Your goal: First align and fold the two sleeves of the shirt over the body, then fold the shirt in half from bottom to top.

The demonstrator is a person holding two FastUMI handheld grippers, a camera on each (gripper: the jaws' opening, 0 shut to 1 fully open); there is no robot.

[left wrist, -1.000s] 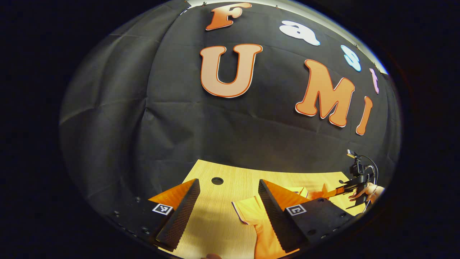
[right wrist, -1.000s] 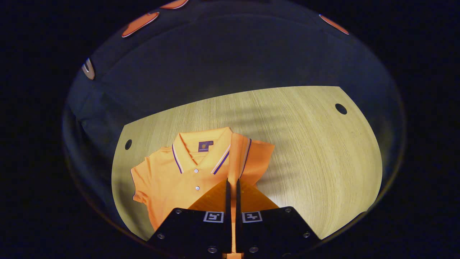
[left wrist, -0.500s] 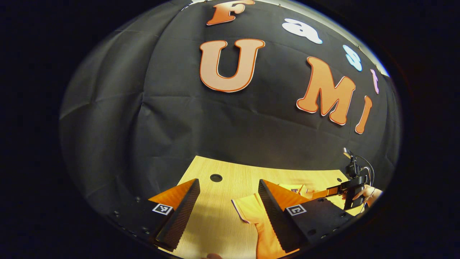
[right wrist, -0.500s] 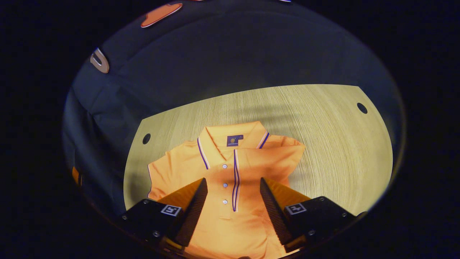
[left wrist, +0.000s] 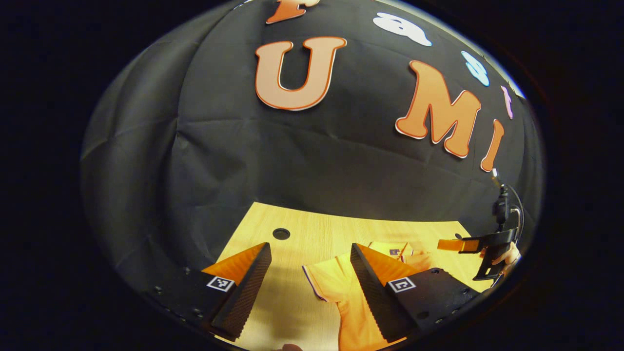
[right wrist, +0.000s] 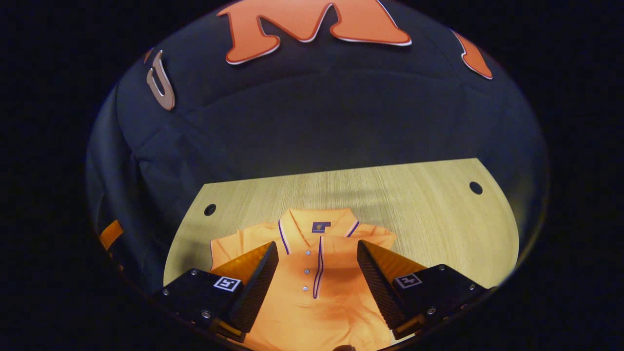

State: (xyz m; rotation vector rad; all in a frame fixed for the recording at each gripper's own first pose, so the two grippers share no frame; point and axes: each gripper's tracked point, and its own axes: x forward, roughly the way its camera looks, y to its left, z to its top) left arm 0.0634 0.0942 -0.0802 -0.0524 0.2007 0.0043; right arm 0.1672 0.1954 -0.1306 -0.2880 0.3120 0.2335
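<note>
In the left gripper view, the left gripper [left wrist: 310, 285] is seen with its jaws spread wide and nothing held, above bare wood of the table [left wrist: 292, 312]. A round hole [left wrist: 281, 233] is seen at 11 o'clock from the gripper, close to the table's far edge, beyond which the black booth wall [left wrist: 302, 161] rises. The orange polo shirt [left wrist: 336, 287] lies at 3 o'clock, one sleeve [left wrist: 324, 280] spread flat toward the open tabletop. At far 3 o'clock the right gripper [left wrist: 456, 243] is held in a hand [left wrist: 507, 256] above the table.

In the right gripper view, the right gripper [right wrist: 317, 280] is seen wide open, empty, over the shirt's [right wrist: 317, 302] chest. The shirt lies flat with its collar [right wrist: 317, 225] toward 12 o'clock, its long axis running from 6 to 12 o'clock along the button placket [right wrist: 319, 265]. Bare tabletop [right wrist: 438, 229] lies open at 1 to 3 o'clock, and a narrower strip at 9 o'clock.
</note>
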